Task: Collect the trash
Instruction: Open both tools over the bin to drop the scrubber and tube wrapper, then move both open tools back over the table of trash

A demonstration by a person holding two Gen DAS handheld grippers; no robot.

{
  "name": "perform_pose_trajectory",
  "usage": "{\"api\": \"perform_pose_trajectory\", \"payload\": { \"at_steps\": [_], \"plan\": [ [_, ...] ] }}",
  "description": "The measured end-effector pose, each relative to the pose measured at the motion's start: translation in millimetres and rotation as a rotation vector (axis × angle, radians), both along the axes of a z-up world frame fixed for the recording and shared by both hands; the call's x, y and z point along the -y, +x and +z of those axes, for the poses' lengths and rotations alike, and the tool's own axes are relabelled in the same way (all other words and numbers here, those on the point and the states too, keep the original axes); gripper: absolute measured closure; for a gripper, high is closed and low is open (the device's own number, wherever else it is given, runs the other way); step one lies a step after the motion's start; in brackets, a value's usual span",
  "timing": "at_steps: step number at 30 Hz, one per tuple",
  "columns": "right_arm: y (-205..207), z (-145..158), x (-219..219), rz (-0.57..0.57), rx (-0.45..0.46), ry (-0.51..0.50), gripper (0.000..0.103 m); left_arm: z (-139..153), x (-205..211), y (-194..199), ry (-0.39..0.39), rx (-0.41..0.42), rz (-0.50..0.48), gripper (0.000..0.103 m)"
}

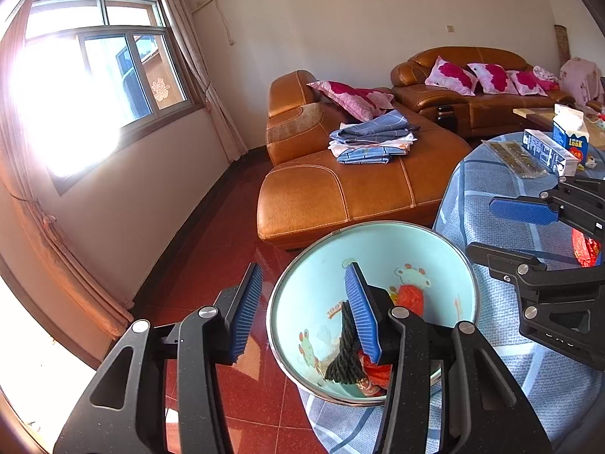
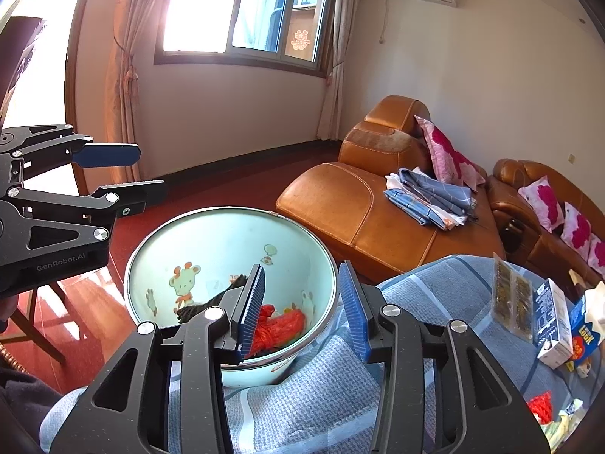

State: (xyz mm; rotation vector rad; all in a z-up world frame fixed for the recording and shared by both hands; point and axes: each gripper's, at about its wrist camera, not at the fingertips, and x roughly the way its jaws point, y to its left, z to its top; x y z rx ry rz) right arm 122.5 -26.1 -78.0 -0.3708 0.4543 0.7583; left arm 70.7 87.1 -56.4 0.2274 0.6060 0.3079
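A pale blue enamel basin (image 1: 321,265) (image 2: 227,238) with cartoon animals sits at the edge of the table's blue checked cloth (image 1: 503,325). Inside lie a dark rope-like bundle (image 1: 342,355) and a crumpled red wrapper (image 2: 283,323). My left gripper (image 1: 304,316) is open and straddles the basin's left rim, one pad inside and one outside, neither pressing. My right gripper (image 2: 302,310) is open and straddles the right rim the same way. Each gripper also shows in the other view: the right gripper (image 1: 506,234) and the left gripper (image 2: 124,174).
Further along the table lie a clear snack packet (image 2: 512,299), a white carton (image 2: 554,321), a blue carton (image 1: 571,136) and a red wrapper (image 2: 540,408). An orange leather sofa (image 1: 340,189) with folded cloths stands beyond the red tiled floor (image 1: 227,265). A wooden chair (image 2: 38,321) is at left.
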Motion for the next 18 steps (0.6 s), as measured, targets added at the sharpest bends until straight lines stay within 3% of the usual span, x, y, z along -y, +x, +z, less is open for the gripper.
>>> {"api": "perform_pose_trajectory", "payload": {
  "at_steps": [16,18],
  "plan": [
    [0.6,-0.4,1.0,-0.008,0.009,0.007,0.058,1.5,0.1,0.0,0.001,0.001,-0.003,0.054],
    [-0.3,-0.1,1.5,-0.013,0.011,0.011,0.058,2.5,0.6,-0.4,0.001,0.003,-0.002,0.048]
  ]
}}
